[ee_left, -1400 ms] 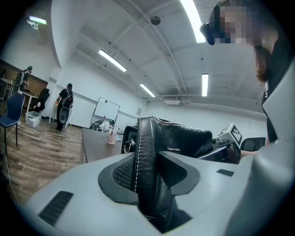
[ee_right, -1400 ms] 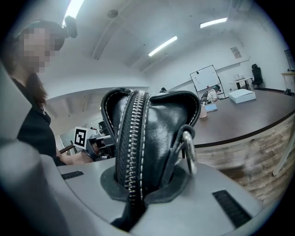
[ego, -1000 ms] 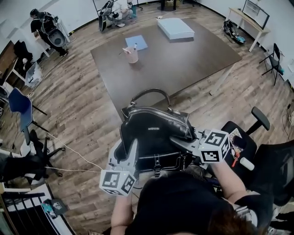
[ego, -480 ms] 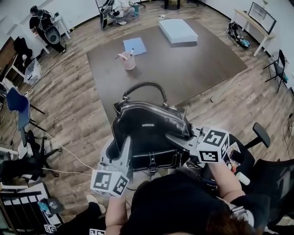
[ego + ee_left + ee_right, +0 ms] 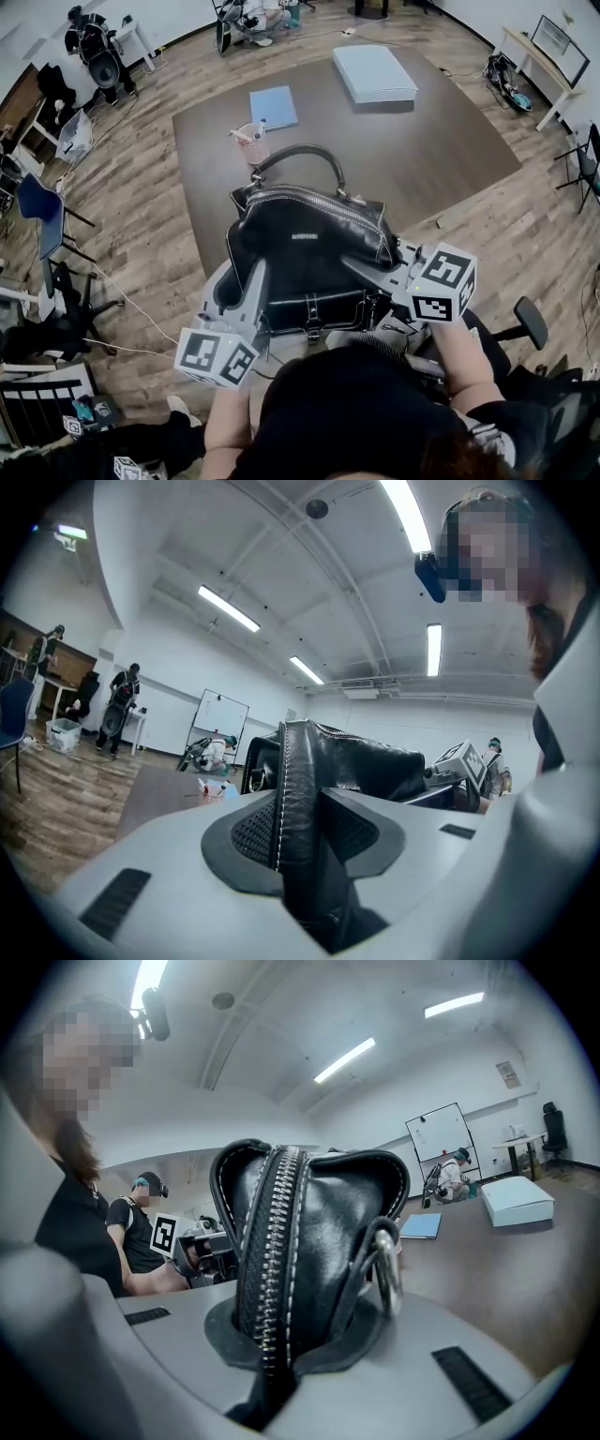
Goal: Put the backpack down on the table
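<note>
The brown surface [image 5: 441, 141] carries a white box [image 5: 375, 73] at its far right corner and a blue folder [image 5: 274, 106] along the far edge. The black leather backpack [image 5: 309, 248] hangs over the near edge, handle up. The left tool [image 5: 246, 291] pinches its stitched side seam and the right tool [image 5: 370, 275] clamps its zipper end. A pink cup [image 5: 251, 145] stands near the left edge.
</note>
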The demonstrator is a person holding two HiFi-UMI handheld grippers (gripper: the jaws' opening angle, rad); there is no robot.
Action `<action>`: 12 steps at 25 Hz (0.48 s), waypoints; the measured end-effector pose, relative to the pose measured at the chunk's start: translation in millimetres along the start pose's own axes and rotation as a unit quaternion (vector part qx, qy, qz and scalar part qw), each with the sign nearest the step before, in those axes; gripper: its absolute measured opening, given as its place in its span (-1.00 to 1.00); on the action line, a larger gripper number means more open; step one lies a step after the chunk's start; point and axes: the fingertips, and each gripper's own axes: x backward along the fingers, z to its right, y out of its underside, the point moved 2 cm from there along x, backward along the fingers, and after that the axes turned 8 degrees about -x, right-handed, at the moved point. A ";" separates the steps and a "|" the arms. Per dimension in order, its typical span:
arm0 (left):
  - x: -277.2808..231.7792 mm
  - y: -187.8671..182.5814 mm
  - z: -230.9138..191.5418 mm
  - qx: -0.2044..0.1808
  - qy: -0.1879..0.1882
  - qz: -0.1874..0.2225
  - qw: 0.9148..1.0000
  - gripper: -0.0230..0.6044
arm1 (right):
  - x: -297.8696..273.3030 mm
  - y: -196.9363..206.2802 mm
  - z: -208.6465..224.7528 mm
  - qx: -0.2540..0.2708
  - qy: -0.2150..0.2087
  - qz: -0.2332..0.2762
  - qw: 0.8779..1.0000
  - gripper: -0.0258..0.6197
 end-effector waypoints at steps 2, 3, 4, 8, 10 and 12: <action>-22.2 -5.2 -2.7 -0.002 0.003 -0.003 1.000 -0.48 | 1.1 -11.7 18.0 0.004 0.005 0.002 1.000 -0.81; -33.7 -7.4 -2.7 -0.003 0.004 -0.004 1.000 -0.48 | 2.7 -16.5 27.5 0.004 0.007 0.003 1.000 -0.81; -45.0 -8.9 -1.8 -0.004 0.007 -0.005 1.000 -0.48 | 5.2 -20.6 37.0 0.002 0.009 0.004 1.000 -0.81; -84.9 -11.4 1.5 -0.002 0.021 -0.009 1.000 -0.49 | 14.0 -33.7 70.3 -0.002 0.020 0.011 1.000 -0.81; -102.6 -13.0 2.4 0.000 0.027 -0.010 1.000 -0.50 | 17.3 -40.4 85.4 0.000 0.026 0.015 1.000 -0.81; -118.9 -14.8 3.0 0.000 0.030 -0.011 0.999 -0.51 | 20.2 -47.0 99.4 0.002 0.032 0.018 0.999 -0.81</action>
